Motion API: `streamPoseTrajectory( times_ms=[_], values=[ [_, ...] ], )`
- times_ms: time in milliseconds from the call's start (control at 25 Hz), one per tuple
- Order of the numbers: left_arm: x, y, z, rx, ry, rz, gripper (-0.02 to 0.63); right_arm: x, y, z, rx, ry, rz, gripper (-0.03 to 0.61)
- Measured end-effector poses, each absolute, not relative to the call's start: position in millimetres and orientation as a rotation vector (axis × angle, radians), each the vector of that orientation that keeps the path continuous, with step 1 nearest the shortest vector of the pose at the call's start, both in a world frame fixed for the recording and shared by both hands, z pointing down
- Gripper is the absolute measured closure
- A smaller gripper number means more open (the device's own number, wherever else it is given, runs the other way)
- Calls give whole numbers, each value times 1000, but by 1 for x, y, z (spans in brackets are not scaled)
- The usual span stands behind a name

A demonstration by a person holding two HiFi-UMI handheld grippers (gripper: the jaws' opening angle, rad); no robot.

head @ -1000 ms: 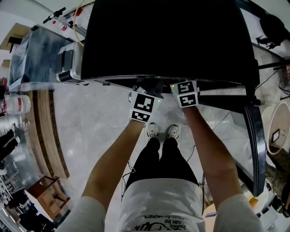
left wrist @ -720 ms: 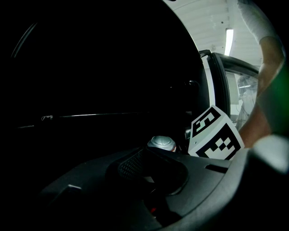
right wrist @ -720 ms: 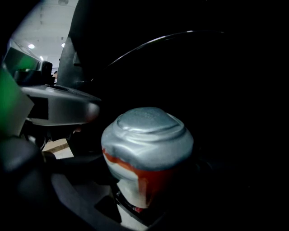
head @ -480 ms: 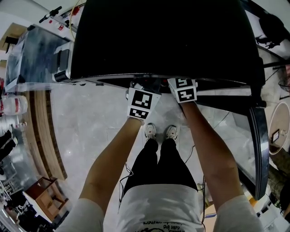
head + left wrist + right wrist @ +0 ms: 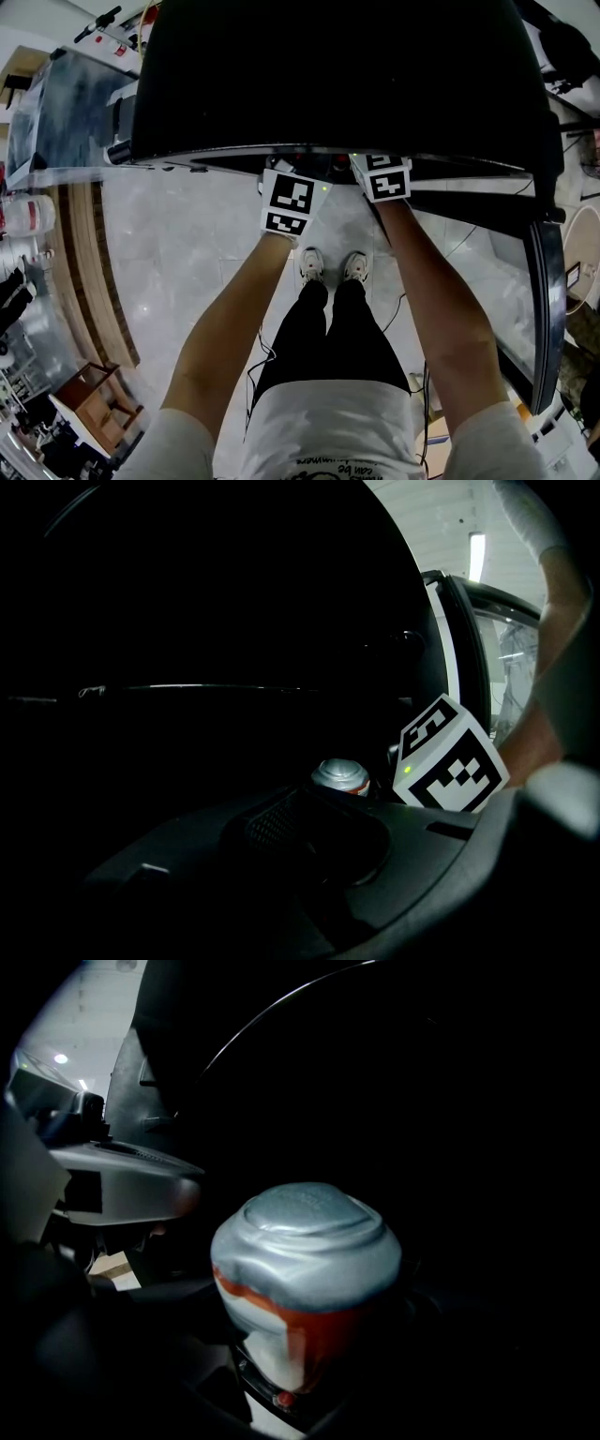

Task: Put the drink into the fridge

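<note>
The drink is a red-and-white can with a silver top [image 5: 305,1279]. It fills the right gripper view, upright between the jaws, and my right gripper [image 5: 309,1354] is shut on it in front of the dark fridge interior. In the head view both arms reach under the top of the black fridge [image 5: 328,75]. Only the left marker cube [image 5: 289,202] and the right marker cube [image 5: 384,176] show there; the fingertips are hidden. The left gripper view shows the can top [image 5: 340,775] beside the right gripper's cube [image 5: 452,759]. The left jaws are too dark to read.
The fridge's glass door [image 5: 542,281] stands open at the right, close to my right arm. A grey cabinet [image 5: 66,112] stands left of the fridge, and further left a white bottle [image 5: 33,214] on a shelf. My shoes [image 5: 333,267] are on the marble floor just before the fridge.
Both grippers have moved a little further in under the fridge's top edge and slightly down. The can stays in the right gripper.
</note>
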State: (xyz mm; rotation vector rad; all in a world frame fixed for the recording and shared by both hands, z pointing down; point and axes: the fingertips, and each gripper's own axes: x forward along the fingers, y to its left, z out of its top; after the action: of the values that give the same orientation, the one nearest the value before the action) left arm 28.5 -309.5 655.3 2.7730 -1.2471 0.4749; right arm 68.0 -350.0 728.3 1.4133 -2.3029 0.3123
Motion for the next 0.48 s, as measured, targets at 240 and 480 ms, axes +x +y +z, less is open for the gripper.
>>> streamPoseTrajectory(
  times_ms=[240,480],
  values=[
    [35,-306,661,2789,-1224,498,592,67,-353,731,1412,-2303,287,235],
    [36,-308,658,2793,-1224,489,592,70,-354,732,1414,-2339,338,235]
  ],
)
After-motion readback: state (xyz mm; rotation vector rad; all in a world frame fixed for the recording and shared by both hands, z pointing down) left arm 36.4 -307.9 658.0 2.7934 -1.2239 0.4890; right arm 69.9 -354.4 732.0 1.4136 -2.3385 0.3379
